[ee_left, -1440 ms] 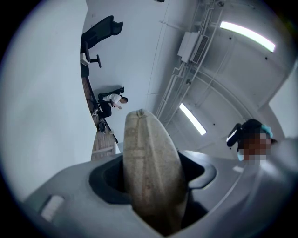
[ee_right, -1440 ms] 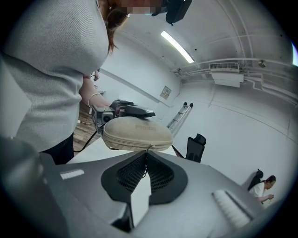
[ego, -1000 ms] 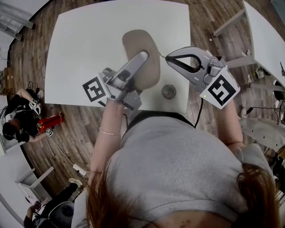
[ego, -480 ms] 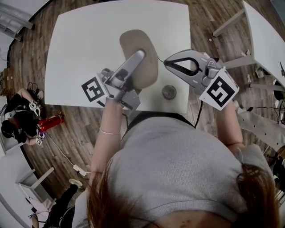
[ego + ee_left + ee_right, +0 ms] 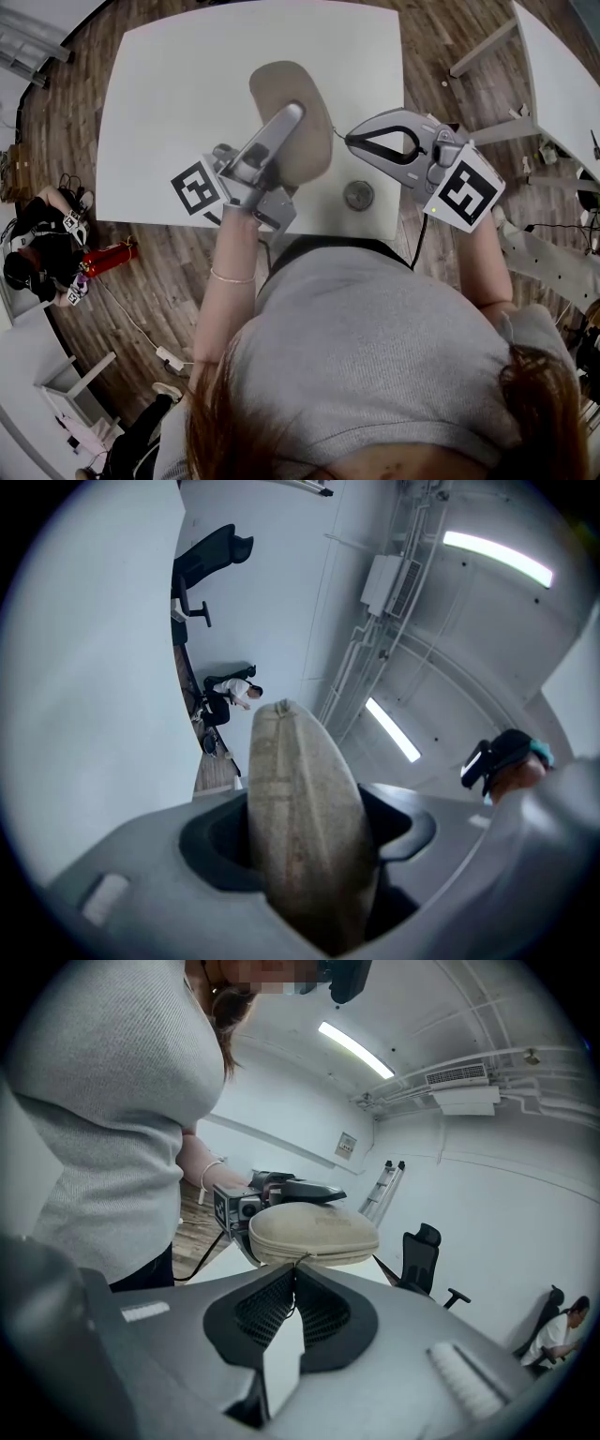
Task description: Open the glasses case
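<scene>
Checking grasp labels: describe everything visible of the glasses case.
The glasses case is an oval, beige, fabric-covered clamshell with a zip seam round its edge; it looks zipped shut. The left gripper clamps one end across the flat faces and holds it over the white table, long axis pointing away from the person. A thin pull cord runs from the seam into the shut right gripper beside it. Nothing else visibly touches it.

One glasses case [image 5: 286, 98], one zipper pull [image 5: 296, 1262], two hand-held grippers [image 5: 292, 116] [image 5: 349, 138], one round disc [image 5: 357, 195], two tables [image 5: 178, 112] [image 5: 562, 84].
</scene>
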{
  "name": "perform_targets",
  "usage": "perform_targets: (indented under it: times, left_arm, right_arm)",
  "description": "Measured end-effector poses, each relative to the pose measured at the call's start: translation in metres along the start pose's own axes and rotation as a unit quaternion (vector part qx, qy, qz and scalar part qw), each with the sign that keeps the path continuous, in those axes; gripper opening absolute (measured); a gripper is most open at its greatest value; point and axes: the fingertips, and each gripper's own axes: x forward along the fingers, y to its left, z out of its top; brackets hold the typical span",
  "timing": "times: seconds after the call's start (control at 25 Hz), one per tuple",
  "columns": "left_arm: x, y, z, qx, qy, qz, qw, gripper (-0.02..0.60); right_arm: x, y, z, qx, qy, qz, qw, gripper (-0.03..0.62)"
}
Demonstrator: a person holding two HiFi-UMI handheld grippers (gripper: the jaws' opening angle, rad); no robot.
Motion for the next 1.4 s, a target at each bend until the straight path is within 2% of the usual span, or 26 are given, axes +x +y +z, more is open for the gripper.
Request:
perform_targets:
  times: [0.28, 1.4]
  left_arm:
    - [0.002, 0.005, 0.012, -0.007, -0.012, 0.001, 0.9999, 0.314]
    - [0.003, 0.002, 0.016, -0.005, -0.03, 0.014, 0.9994, 0.314]
  right_arm:
    - [0.005, 0.002, -0.001, 0.004, -0.011, 0.025, 1.0, 0.011]
    - [0.005, 0.027, 0.007, 0.016, -0.023, 0.076, 0.997, 0.011]
